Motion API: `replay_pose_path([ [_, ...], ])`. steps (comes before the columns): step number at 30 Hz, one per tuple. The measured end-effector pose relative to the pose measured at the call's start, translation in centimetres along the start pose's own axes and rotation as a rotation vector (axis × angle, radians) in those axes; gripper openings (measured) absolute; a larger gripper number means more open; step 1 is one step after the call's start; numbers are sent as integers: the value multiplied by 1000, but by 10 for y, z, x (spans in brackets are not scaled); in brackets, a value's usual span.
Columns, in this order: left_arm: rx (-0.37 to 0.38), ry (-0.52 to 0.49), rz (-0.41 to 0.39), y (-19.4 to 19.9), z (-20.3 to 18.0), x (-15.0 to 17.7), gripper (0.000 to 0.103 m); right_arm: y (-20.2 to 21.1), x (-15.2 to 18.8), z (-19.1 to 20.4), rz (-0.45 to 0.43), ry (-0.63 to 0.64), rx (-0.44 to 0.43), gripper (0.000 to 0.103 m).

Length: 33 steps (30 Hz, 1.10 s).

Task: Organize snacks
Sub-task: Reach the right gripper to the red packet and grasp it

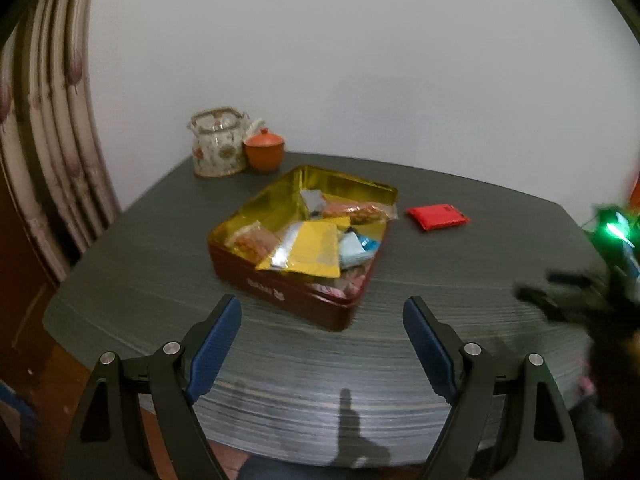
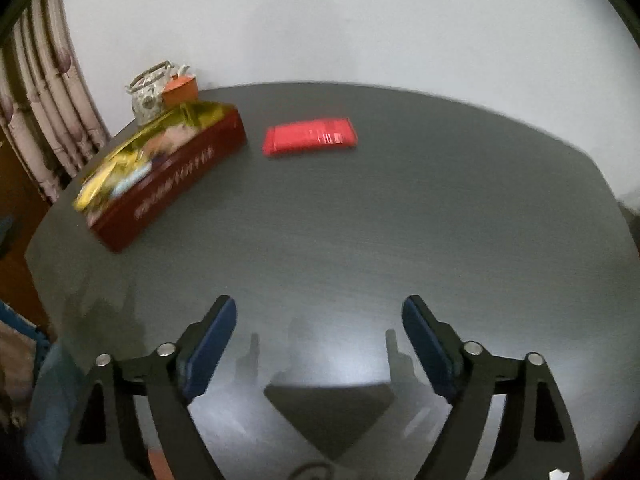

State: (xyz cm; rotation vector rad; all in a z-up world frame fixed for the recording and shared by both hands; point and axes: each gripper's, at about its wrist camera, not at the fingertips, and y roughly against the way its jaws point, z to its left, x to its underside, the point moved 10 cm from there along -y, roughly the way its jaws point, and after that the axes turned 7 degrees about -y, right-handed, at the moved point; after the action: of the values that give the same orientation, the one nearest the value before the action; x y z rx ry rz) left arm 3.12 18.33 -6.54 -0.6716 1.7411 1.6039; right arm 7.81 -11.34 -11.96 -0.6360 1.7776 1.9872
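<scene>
Dark grey wood-grain bench (image 1: 160, 264) against a pale wall, curtain at the left. Left tongs (image 1: 322, 314): blue pads spread wide, nothing between them, over the near edge of the bench. Right tongs (image 2: 319, 314): likewise spread wide and empty. Beyond the left tongs, an open red tin (image 1: 280, 284) with a gold lining, holding assorted snack packets (yellow, blue, clear). One red packet (image 2: 310, 136) lies flat on the bench, just right of the tin and apart from it. Far corner: patterned teapot (image 1: 218, 148) touching an orange lidded cup (image 1: 264, 152).
</scene>
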Motion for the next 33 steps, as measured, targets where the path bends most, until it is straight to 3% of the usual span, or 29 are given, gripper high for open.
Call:
replay_pose_path([
  [5, 53, 19, 29, -3, -4, 4, 83, -53, -60, 20, 16, 103, 41, 91],
  [12, 83, 58, 53, -7, -1, 9, 83, -113, -119, 51, 55, 242, 13, 91],
  [17, 90, 70, 59, -9, 2, 10, 83, -124, -139, 55, 70, 517, 83, 90],
  [19, 98, 81, 67, -10, 2, 11, 83, -127, -146, 57, 96, 565, 21, 91],
  [21, 101, 91, 75, -12, 3, 13, 83, -136, -143, 62, 193, 589, -85, 90],
  [25, 98, 97, 74, -11, 4, 15, 83, -151, -134, 70, 301, 771, -118, 88],
  [28, 94, 95, 75, -13, 3, 16, 83, -162, -133, 68, 323, 872, -97, 86],
  [32, 91, 90, 77, -16, 2, 17, 83, -182, -133, 71, 360, 981, -90, 74],
  [33, 90, 89, 78, -17, 1, 18, 83, -183, -134, 74, 361, 983, -125, 71],
])
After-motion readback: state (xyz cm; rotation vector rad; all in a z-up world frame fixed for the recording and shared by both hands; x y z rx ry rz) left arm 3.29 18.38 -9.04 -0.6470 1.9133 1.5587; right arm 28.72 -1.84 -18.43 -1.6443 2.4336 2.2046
